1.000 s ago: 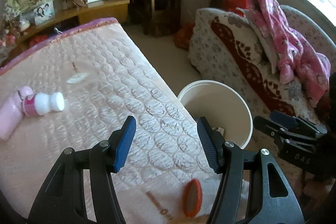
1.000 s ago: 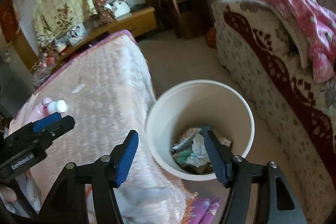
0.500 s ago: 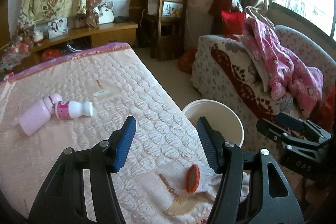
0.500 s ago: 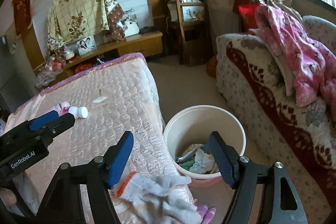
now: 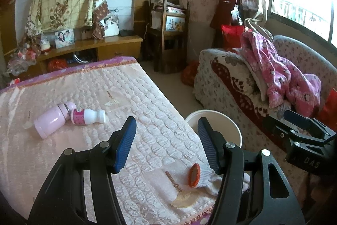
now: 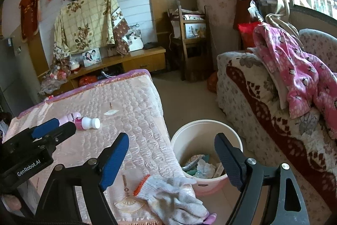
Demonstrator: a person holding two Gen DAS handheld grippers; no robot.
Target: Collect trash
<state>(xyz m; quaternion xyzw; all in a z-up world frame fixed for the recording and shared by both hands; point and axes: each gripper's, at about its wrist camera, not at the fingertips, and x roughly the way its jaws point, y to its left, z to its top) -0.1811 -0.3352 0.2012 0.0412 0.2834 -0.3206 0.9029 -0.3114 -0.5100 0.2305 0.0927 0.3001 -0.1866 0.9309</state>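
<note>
A: Where is the trash?

B: In the white bin on the floor, between the bed on the left and the sofa on the right. Crumpled paper and wrappers lie at its bottom.

A: And on the bed?

B: A small white bottle lies on its side, touching a pink flask, toward the far left. A white work glove with an orange cuff lies at the near corner, just beside the bin.

A: The grippers?

B: The right gripper hangs over the bin and glove; its jaws are opening, with nothing between them. The left gripper hangs over the bed's near edge, fingers apart and empty. A fingertip shows at the lower left.
</note>
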